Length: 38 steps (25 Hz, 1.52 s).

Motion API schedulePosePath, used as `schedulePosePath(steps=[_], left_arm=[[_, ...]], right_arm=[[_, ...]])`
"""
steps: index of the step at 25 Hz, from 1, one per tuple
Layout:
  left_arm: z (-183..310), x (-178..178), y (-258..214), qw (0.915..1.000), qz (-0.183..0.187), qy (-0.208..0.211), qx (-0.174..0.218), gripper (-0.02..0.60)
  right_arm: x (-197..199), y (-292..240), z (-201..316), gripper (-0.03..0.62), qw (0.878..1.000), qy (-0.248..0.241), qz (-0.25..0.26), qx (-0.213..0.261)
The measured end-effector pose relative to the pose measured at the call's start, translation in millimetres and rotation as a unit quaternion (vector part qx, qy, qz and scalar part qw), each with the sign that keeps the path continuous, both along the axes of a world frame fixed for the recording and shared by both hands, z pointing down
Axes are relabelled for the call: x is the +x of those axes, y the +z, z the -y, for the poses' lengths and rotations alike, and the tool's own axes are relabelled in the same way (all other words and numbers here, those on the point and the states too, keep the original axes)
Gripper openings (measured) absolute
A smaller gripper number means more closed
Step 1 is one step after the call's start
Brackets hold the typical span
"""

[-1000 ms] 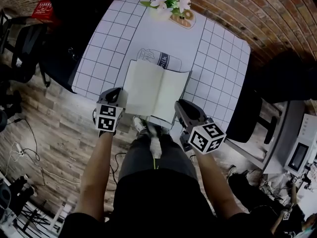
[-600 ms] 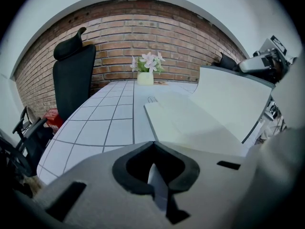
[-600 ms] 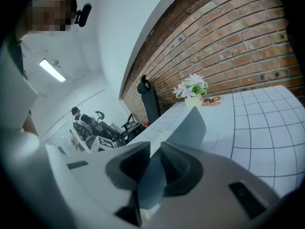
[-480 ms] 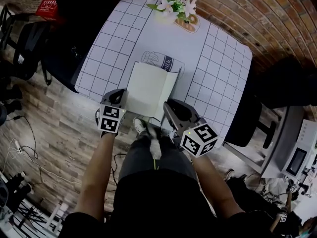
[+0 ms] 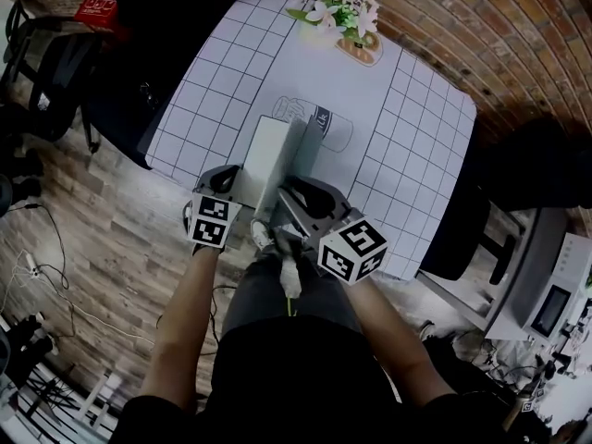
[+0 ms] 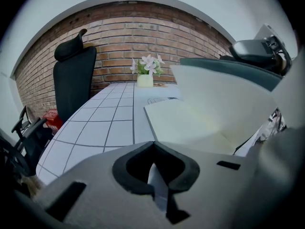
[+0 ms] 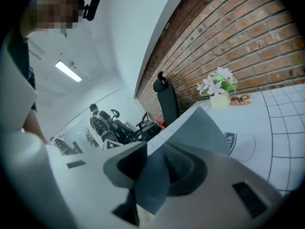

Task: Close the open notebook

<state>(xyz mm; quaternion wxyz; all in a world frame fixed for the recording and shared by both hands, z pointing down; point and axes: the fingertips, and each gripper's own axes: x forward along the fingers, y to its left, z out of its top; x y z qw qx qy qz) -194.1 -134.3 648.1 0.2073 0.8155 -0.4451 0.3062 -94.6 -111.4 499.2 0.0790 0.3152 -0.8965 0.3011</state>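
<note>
Half-shut notebook point(image 5: 266, 160) lies on the gridded table point(image 5: 407, 137), right in front of the 2 grippers. Left gripper point(image 5: 233, 179) is clamped tight on the near left edge of the pale page point(image 6: 190, 123), pinning it flat. Right gripper point(image 5: 289, 192) sits just beside it. Its jaws have just been opening and are now partway apart. Dark cover point(image 7: 202, 128) stands tilted up between them, and the pads look loose on it. Flowers point(image 5: 338, 7) are far beyond both, at the table's far edge.
</note>
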Motion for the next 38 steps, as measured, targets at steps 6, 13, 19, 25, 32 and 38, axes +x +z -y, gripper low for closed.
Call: schedulePosePath(steps=[6, 13, 19, 25, 32, 38], left_arm=[[1.3, -22.4, -3.7, 0.9992, -0.014, -0.035, 0.013, 0.026], [1.1, -28.3, -8.3, 0.999, -0.008, -0.042, 0.012, 0.026], [-2.4, -17.5, -12.5, 0.999, -0.018, -0.04, 0.006, 0.026], [0.6, -7.4, -29.9, 0.9987, -0.023, -0.04, 0.021, 0.026], [7.3, 6.0, -74.4, 0.9963, -0.051, -0.047, 0.052, 0.026], [15.7, 13.3, -134.0, 0.9911, -0.069, -0.047, 0.104, 0.026]], right_arm=[[9.6, 7.6, 2.1, 0.126, 1.0, 0.002, -0.028, 0.005], [19.5, 15.8, 2.6, 0.121, 0.998, 0.006, -0.063, 0.011], [34.5, 15.5, 3.8, 0.101, 0.997, 0.032, -0.067, -0.004], [70.4, 10.5, 6.8, 0.054, 0.995, 0.072, -0.072, -0.011], [117.8, -4.5, 12.9, 0.023, 0.991, 0.118, -0.068, -0.009], [160.3, -33.1, 18.5, 0.015, 0.986, 0.155, -0.061, 0.017]])
